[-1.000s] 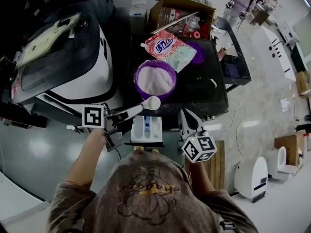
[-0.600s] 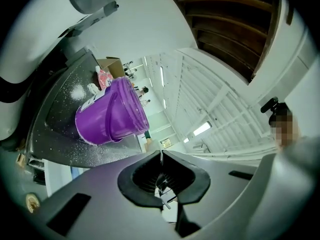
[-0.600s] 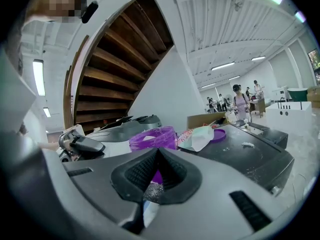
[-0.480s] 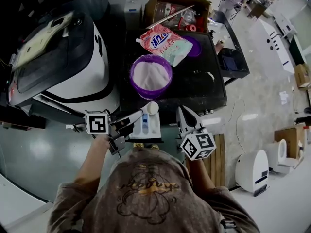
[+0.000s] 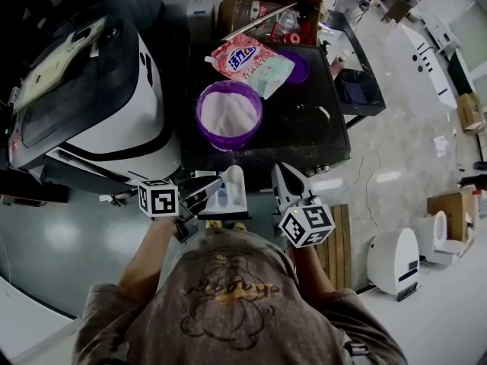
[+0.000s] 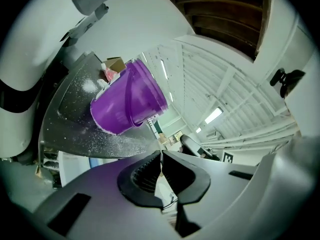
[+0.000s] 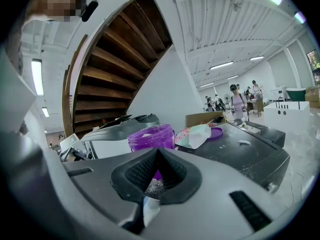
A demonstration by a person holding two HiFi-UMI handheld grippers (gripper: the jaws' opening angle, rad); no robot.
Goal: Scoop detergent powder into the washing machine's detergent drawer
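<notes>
Scoop [image 5: 234, 176] with its white bowl sits right over the pulled-out detergent drawer [image 5: 217, 205] at the near edge of the counter [image 5: 304, 131], so this reads as the dumping step: powder carried from the purple tub [image 5: 199, 112] and about to go, or going, into the drawer. Left hand-held gripper [image 5: 199, 192] has its jaws clamped on the scoop handle; in the left gripper view they meet on a thin white strip. Right hand-held gripper [image 5: 283, 178] hangs just beside the drawer, jaws closed together with nothing between them, not touching it. Tub sits mid-counter, well filled with white powder, with the detergent bag [image 5: 249, 61] lying behind it. Cannot tell how much powder is left in the bowl or which compartment it is over. Next move probably calls for rolling the left wrist to tip the bowl fully, keeping it low over the drawer so powder doesn't spill onto the floor.
</notes>
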